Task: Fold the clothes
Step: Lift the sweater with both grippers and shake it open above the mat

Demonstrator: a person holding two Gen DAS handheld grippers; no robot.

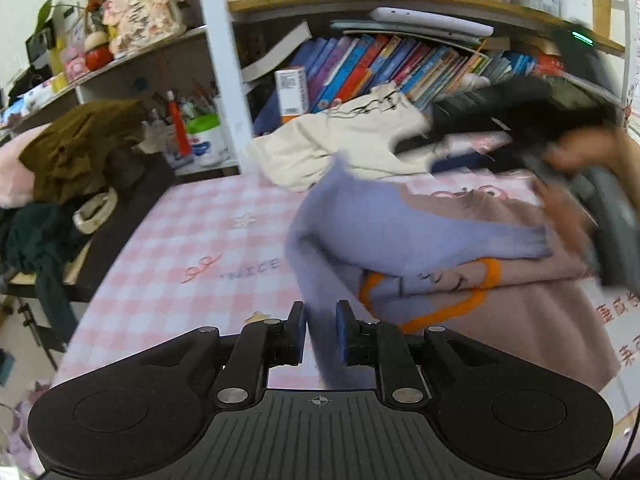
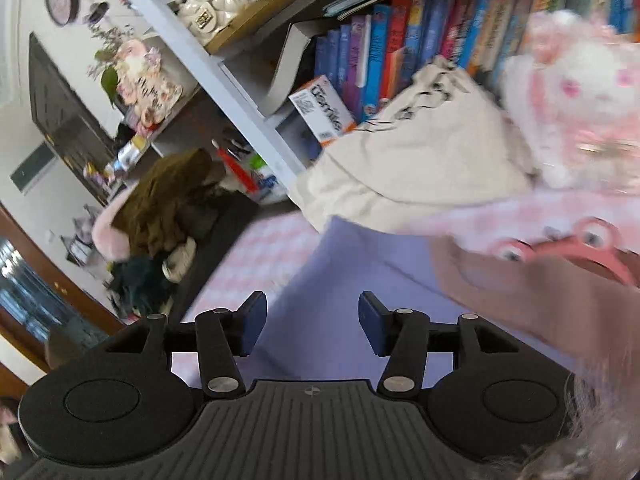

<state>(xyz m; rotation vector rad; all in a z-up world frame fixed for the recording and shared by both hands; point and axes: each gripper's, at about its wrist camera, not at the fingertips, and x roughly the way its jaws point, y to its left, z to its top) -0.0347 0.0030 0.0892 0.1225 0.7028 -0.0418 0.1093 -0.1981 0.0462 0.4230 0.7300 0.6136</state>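
Pink checked tablecloth (image 1: 168,248) under bookshelf (image 1: 400,4). Lilac garment (image 1: 360,224) lies mid-table, partly over beige garment (image 1: 532,300) with orange outline. Left gripper (image 1: 321,332) clamped on lilac fabric edge, cloth running between pads. Right gripper (image 2: 311,326) jaws spread wide, nothing between, hovering above lilac cloth; view blurred. Cream garment (image 1: 352,140) heaped behind, against books (image 1: 380,68). Brown clothes (image 1: 80,144) piled at left.
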